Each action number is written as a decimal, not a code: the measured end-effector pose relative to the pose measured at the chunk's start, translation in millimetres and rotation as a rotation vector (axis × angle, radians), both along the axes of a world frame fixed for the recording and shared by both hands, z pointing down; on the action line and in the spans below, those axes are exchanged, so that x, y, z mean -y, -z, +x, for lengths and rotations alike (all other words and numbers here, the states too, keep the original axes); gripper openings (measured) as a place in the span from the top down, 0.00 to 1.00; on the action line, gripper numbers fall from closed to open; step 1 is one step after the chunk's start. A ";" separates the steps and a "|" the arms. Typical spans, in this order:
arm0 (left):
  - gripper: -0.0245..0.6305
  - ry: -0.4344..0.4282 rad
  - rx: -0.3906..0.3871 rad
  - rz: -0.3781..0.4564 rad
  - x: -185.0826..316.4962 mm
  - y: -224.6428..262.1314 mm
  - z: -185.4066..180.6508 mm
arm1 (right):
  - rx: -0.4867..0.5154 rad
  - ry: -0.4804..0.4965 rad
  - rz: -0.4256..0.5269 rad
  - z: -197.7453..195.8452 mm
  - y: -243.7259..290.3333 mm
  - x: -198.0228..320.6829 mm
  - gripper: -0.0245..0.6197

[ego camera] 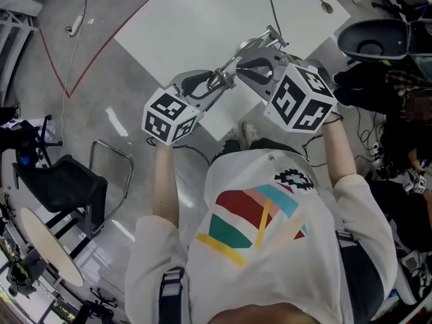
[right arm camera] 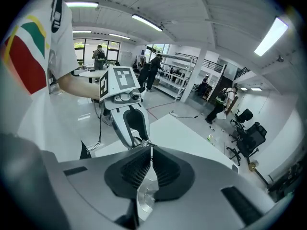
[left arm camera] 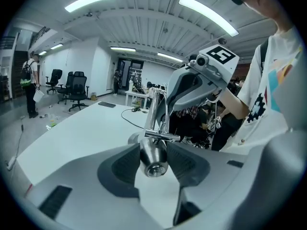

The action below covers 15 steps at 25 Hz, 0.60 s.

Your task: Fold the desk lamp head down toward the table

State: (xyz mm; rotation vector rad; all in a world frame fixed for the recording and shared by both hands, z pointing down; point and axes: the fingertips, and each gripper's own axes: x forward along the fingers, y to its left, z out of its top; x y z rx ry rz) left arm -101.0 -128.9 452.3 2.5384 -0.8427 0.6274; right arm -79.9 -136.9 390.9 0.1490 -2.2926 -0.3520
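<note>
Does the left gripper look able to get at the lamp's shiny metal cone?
Yes, apparently: the metal cone sits between the left gripper's fingers, which look pressed against its sides, nothing blocking. The right gripper pinches a thin metal strip further along, out of the way.

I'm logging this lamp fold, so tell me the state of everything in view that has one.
left gripper, shut on the lamp's metal cone
right gripper, shut on a thin metal lamp part
cord, lying loose on the table
</note>
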 end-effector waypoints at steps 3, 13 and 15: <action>0.63 -0.008 0.026 -0.008 5.5 -9.6 3.7 | -0.022 -0.004 0.025 -0.9 -6.6 1.8 0.92; 0.63 -0.038 0.089 -0.025 19.8 -37.2 19.9 | -0.056 0.007 0.025 0.8 -26.8 7.3 0.92; 0.63 -0.037 0.110 -0.022 20.6 -42.6 26.5 | -0.068 0.012 0.044 5.8 -31.0 6.4 0.92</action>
